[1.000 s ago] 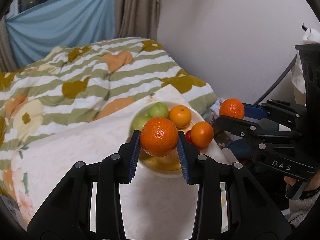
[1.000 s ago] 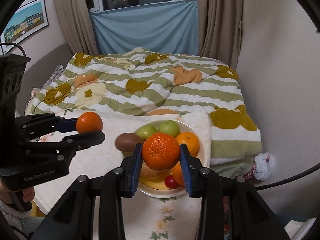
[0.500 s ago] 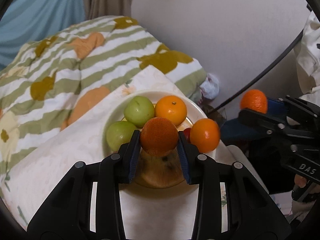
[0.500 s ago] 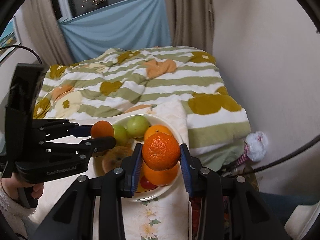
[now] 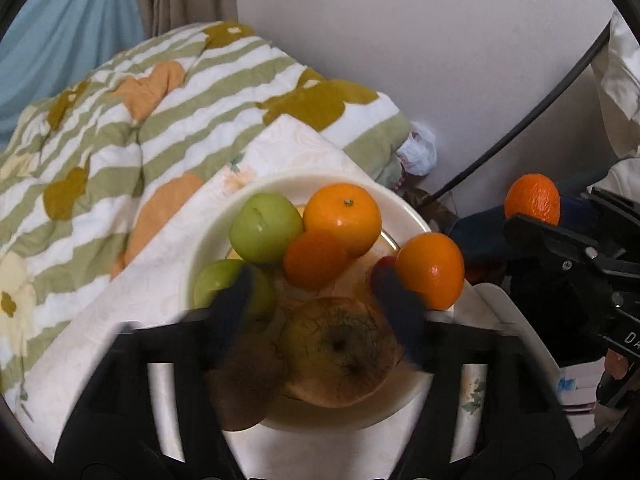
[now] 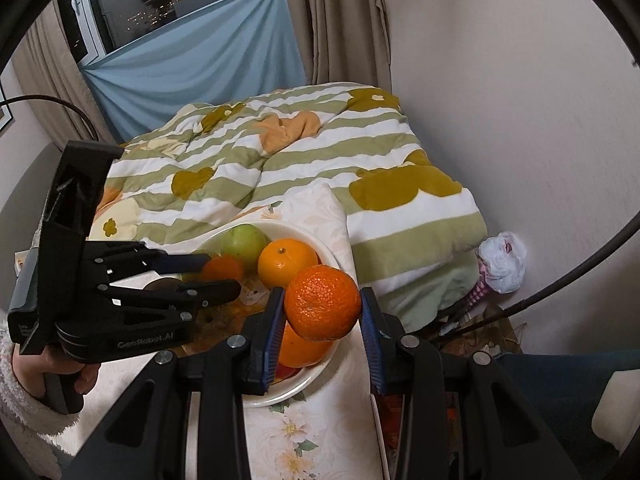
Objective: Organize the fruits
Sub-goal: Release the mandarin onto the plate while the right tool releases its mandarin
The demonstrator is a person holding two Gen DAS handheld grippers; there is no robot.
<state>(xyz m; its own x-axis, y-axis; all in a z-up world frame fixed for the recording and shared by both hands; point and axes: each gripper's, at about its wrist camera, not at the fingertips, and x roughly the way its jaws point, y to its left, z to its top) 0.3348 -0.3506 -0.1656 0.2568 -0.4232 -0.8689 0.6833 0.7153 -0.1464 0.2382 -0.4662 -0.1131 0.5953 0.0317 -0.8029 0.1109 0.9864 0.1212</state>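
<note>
The left claw [image 5: 316, 292] is opening, its mandarin [image 5: 316, 261] dropping free into the plate [image 5: 404, 208]; the right claw [image 6: 322, 334], gripping another mandarin [image 6: 322, 303], hangs just above the plate's near rim.

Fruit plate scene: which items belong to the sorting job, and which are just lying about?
Job:
plate
green apples
oranges
tangerine in right gripper
released tangerine between opening left gripper jaws

Lying about:
striped quilt
plastic bag
cable

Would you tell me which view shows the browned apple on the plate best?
The left wrist view: the browned apple lies unobstructed near the front of the plate, its cracked skin clear. In the right wrist view the left gripper covers that spot; only a brown patch shows.
</note>
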